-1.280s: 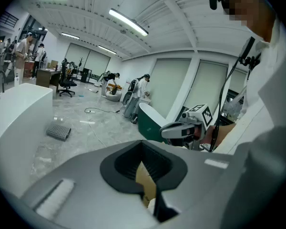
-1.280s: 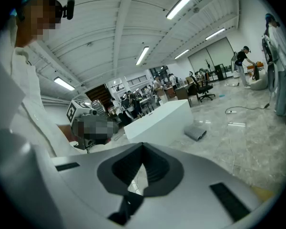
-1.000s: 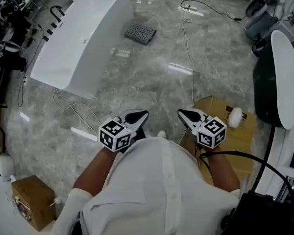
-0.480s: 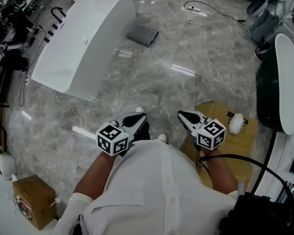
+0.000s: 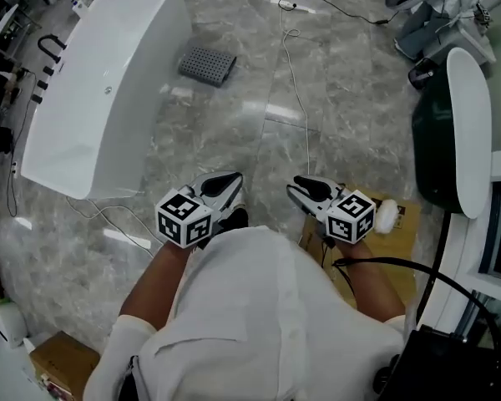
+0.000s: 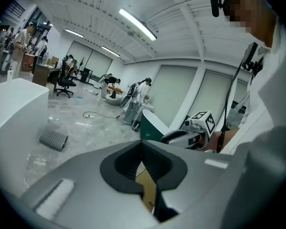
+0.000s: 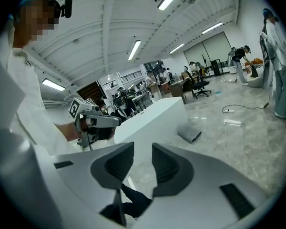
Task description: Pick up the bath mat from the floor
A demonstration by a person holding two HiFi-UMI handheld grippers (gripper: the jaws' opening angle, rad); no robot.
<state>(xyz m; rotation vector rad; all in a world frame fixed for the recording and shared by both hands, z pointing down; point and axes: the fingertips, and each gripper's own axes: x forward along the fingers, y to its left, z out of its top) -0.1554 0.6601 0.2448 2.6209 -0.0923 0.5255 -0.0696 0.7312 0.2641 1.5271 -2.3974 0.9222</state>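
Grey bath mat (image 5: 207,64): 11 o'clock, well apart; approach low.
Right gripper (image 5: 299,187): jaws just opening, nothing between.
Left gripper (image 5: 230,180): pressed together; spread it.

The bath mat (image 5: 207,65) is lying on the floor (image 5: 234,140) just right of the bathtub (image 5: 100,90), near its far end. A cable (image 5: 299,94) is trailing further right of the bathtub, and a cardboard sheet (image 5: 403,228) is lying well right of it, nearer the person.

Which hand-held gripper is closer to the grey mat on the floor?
Left. In the head view the left hand-held gripper is well short of the grey mat, almost straight below it. The right hand-held gripper, whose empty jaws have just been opening, is further off to the side.
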